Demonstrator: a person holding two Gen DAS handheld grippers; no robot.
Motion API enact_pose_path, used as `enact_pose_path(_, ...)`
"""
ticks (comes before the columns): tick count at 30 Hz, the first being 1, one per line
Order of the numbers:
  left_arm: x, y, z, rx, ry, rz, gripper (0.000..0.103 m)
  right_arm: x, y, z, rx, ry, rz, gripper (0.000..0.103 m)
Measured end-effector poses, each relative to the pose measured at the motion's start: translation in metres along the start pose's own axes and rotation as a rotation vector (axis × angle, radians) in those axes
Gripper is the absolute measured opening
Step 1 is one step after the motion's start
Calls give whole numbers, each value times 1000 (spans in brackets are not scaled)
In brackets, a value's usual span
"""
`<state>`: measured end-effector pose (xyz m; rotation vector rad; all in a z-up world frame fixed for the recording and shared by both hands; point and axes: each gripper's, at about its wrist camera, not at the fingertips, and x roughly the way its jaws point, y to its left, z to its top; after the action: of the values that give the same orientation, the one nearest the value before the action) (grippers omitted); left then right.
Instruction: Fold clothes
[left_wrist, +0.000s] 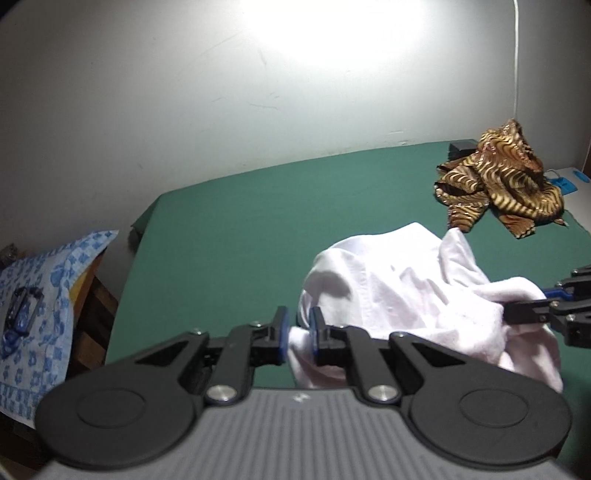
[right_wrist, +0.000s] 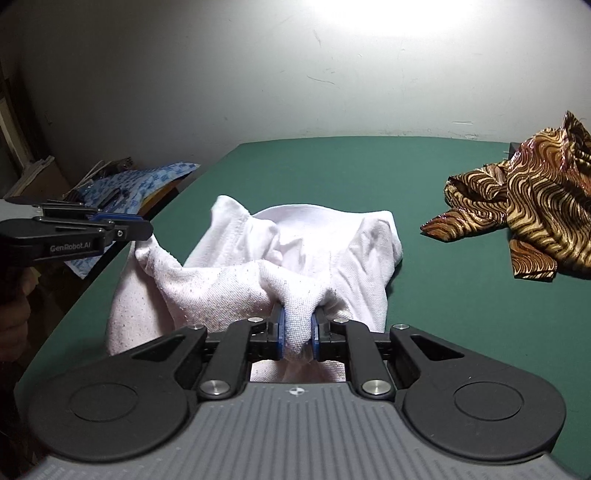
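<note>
Surface: a green table cover (right_wrist: 369, 177) lies flat under my work and reaches back to a pale wall (right_wrist: 221, 74), where a hard patch of light glares.

Room: off the table's left edge a blue patterned cloth (left_wrist: 48, 280) drapes over something lower, with a small dark object lying on it (I cannot make out what it is).

Landmark: the white garment (right_wrist: 325, 251), bunched and rumpled on the green cover, near the table's front edge.

Other cloth: a gold-and-brown striped fabric (right_wrist: 532, 199) lies crumpled well to the right of the white garment and farther back, apart from it.

My right gripper (right_wrist: 297, 336): its blue pads (right_wrist: 280, 332) are pinching a thick fold of the white garment at the garment's near side, the knit weave packed tight between them.

My left gripper (left_wrist: 297, 334): at the white garment's left corner, with a twist of the white cloth passing between its pads; from the right wrist view that corner is drawn up and out to the left, so I take it as gripped.

Garment between my jaws: a band of cloth runs from one gripper to the other, lifted off the cover, while the rest slumps on the table behind.

Hand: a person's hand (right_wrist: 14, 295), dim at the left edge, holds the left gripper's handle.
</note>
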<state>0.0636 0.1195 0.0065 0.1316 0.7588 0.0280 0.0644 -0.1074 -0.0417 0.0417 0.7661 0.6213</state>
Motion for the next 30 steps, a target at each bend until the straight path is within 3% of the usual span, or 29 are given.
enact_pose_path(6, 46, -4, -8, -9, 91, -28, 8, 15, -19, -13, 103, 30, -21, 18)
enact_pose_path(8, 51, -9, -10, 5, 97, -36, 8, 6, -27, -17, 168, 7, 21, 25)
enact_pose_path(10, 53, -12, -10, 10, 88, -42, 8, -9, -34, -21, 215, -23, 54, 42)
enact_pose_path(11, 54, -11, -9, 4, 88, -43, 9, -17, -34, -23, 219, -37, 56, 43)
enact_pose_path(13, 47, -4, -11, -3, 82, -29, 10, -28, -29, -30, 153, -24, 40, 43)
enact_pose_path(18, 17, 19, -22, -10, 50, 33, 30, -31, -1, -60, -53, 85, 29, 43)
enact_pose_path(20, 3, 26, -33, -12, 54, 55, 30, -27, 2, -68, -51, 93, 27, 27)
enact_pose_path(21, -4, 28, -42, -10, 71, 61, 31, -26, 1, -69, -27, 97, 40, 6)
enact_pose_path(25, -25, 19, -78, 23, 131, 46, 31, -52, -6, -63, 114, -31, 79, 5)
enact_pose_path(28, -33, 5, -97, 18, 153, 1, 37, -57, -21, -75, 220, 7, 18, 5)
enact_pose_path(30, -31, -4, -101, -6, 173, -40, 37, -58, -21, -79, 213, 13, -16, 5)
